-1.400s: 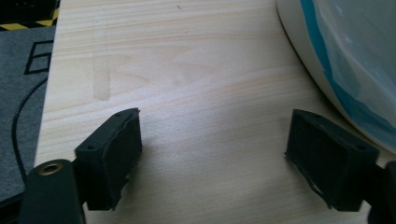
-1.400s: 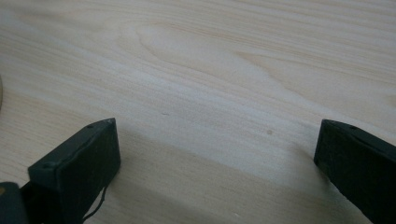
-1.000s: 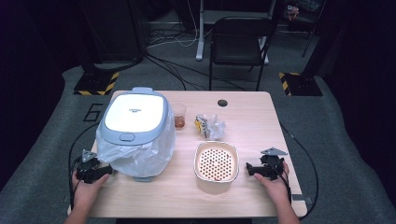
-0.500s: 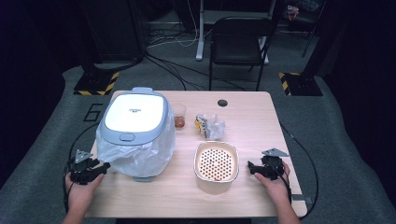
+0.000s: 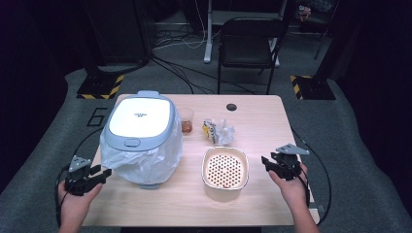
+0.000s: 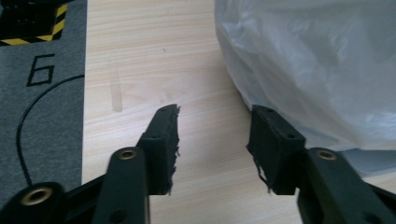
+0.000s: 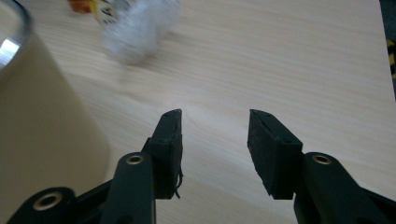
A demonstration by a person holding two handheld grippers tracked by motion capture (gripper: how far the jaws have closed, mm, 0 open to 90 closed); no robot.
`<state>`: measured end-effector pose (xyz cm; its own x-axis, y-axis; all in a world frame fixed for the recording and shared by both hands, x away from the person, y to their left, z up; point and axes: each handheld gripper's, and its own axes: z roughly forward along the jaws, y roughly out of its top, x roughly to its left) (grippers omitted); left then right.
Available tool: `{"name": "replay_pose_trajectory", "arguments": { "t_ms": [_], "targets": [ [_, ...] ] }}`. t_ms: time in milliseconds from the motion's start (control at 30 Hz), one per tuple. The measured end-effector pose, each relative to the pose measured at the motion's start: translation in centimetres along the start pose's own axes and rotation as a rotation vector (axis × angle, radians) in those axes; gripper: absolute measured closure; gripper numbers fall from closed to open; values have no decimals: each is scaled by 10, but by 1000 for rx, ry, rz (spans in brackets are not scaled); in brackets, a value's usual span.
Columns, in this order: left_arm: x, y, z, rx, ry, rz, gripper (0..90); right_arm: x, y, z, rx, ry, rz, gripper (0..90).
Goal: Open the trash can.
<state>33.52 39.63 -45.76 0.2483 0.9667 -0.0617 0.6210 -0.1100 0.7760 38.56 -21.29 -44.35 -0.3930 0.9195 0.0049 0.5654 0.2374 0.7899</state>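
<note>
A grey-and-white lidded appliance (image 5: pixel 141 121) stands at the table's left, with a clear plastic bag (image 5: pixel 145 162) draped round its lower half. My left gripper (image 5: pixel 102 174) hovers at the table's left edge and points at the bag (image 6: pixel 317 70). Its jaws have just been closing and stand open (image 6: pixel 215 135) with nothing between them. A cream perforated basket (image 5: pixel 225 168) sits near the front middle. My right gripper (image 5: pixel 266 162) hangs just right of it, apart from its wall (image 7: pixel 42 130). Its jaws have also just been closing and are open (image 7: pixel 215 135) over bare wood.
A plastic cup (image 5: pixel 187 120) of brownish liquid and a crumpled clear wrapper (image 5: pixel 217 131) lie behind the basket. A black round cap (image 5: pixel 231 107) sits in the wooden table (image 5: pixel 262 126) near its far edge. A black chair (image 5: pixel 248 46) stands beyond the table.
Both grippers have risen a little off the table. The jaws of both have narrowed, the right ones more. The appliance, basket, cup and wrapper have not moved.
</note>
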Motion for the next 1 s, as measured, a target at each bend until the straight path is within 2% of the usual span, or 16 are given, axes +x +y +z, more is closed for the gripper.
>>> {"name": "replay_pose_trajectory", "arguments": {
  "t_ms": [33, 67, 167, 200, 367, 400, 433, 533, 567, 633, 667, 733, 867, 933, 967, 1000],
  "targets": [
    [0, 0, 0, 0, 0, 0, 541, 0, 0, 0, 0, 0, 0, 555],
    [1, 3, 0, -14, -1, -15, 547, 9, 15, -5, -18, 25, -28, 556],
    [2, 7, -1, -20, -10, -36, 550, 21, 36, -10, -51, 49, -78, 537],
    [2, 10, 0, -38, -13, -44, 550, 24, 42, -10, -58, 53, -85, 531],
    [1, 15, 0, -27, -8, -27, 530, 31, 65, -9, -81, 85, -106, 517],
    [2, 16, 1, -34, -6, -29, 523, 35, 75, -6, -85, 89, -112, 515],
    [2, 16, 1, -34, -6, -29, 520, 35, 75, -6, -85, 89, -112, 515],
    [4, 19, 1, -35, -1, -35, 510, 42, 90, -4, -88, 124, -134, 508],
    [5, 21, 1, -28, -4, -34, 504, 50, 98, -2, -85, 153, -140, 490],
    [6, 24, 1, -41, -9, -39, 504, 58, 106, 1, -79, 177, -152, 465],
    [6, 24, 1, -41, -9, -39, 505, 58, 106, 1, -79, 177, -152, 465],
    [6, 28, -1, -38, -15, -35, 505, 73, 114, 7, -74, 215, -158, 444],
    [6, 36, -1, -50, -11, -34, 503, 88, 120, 13, -88, 249, -162, 443],
    [7, 42, -1, -50, -16, -16, 487, 105, 126, 19, -80, 277, -179, 456],
    [7, 42, -1, -50, -16, -16, 476, 105, 126, 19, -80, 277, -179, 456],
    [7, 47, -1, -57, -21, -17, 469, 118, 130, 22, -72, 293, -205, 461]
  ]
}}
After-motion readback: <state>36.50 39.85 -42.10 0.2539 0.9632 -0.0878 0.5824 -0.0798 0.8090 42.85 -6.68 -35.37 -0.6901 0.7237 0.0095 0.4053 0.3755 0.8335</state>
